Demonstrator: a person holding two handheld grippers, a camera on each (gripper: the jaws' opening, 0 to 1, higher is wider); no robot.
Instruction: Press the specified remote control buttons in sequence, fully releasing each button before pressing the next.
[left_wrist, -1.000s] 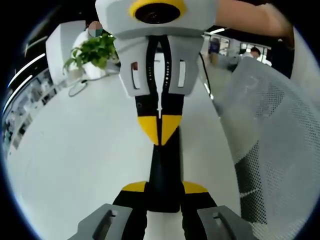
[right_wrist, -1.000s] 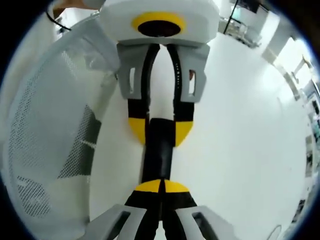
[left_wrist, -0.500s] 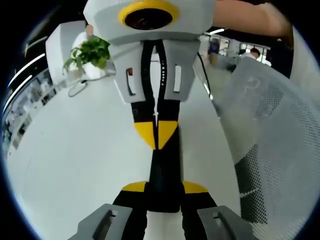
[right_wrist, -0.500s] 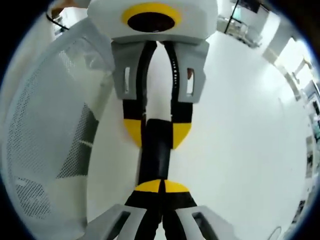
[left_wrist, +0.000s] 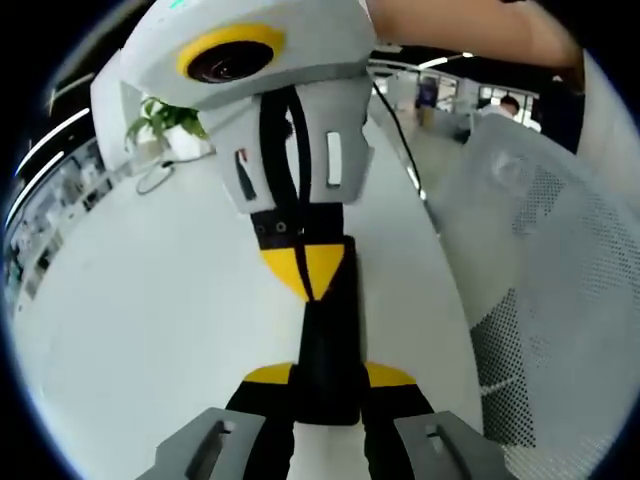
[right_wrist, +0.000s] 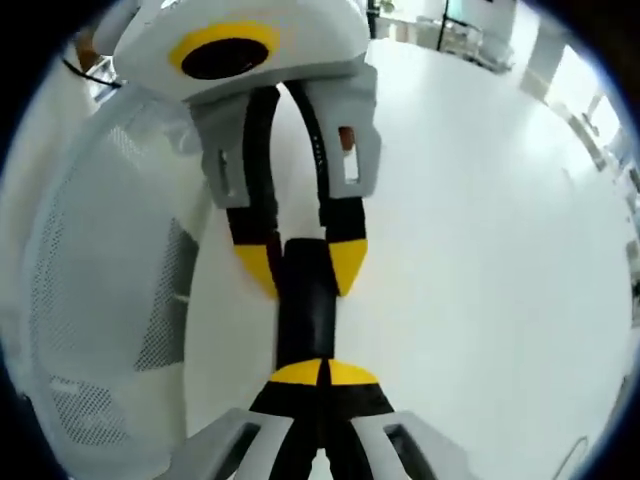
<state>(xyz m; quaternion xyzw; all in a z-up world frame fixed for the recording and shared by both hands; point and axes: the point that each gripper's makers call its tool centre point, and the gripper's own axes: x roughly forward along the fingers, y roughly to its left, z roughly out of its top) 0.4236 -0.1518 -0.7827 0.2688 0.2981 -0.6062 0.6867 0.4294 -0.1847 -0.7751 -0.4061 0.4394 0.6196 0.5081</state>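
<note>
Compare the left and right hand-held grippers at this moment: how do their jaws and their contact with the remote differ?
The left hand-held gripper has its jaws apart, clamped on either side of the black remote; the right hand-held gripper has its jaws shut together. The left holds the remote by its sides, while the right's joined tips sit on the remote's face, apparently pressing. Both have yellow tips and grey bodies and meet over the white table.

White table (left_wrist: 150, 330), potted plant (left_wrist: 165, 122)
</note>
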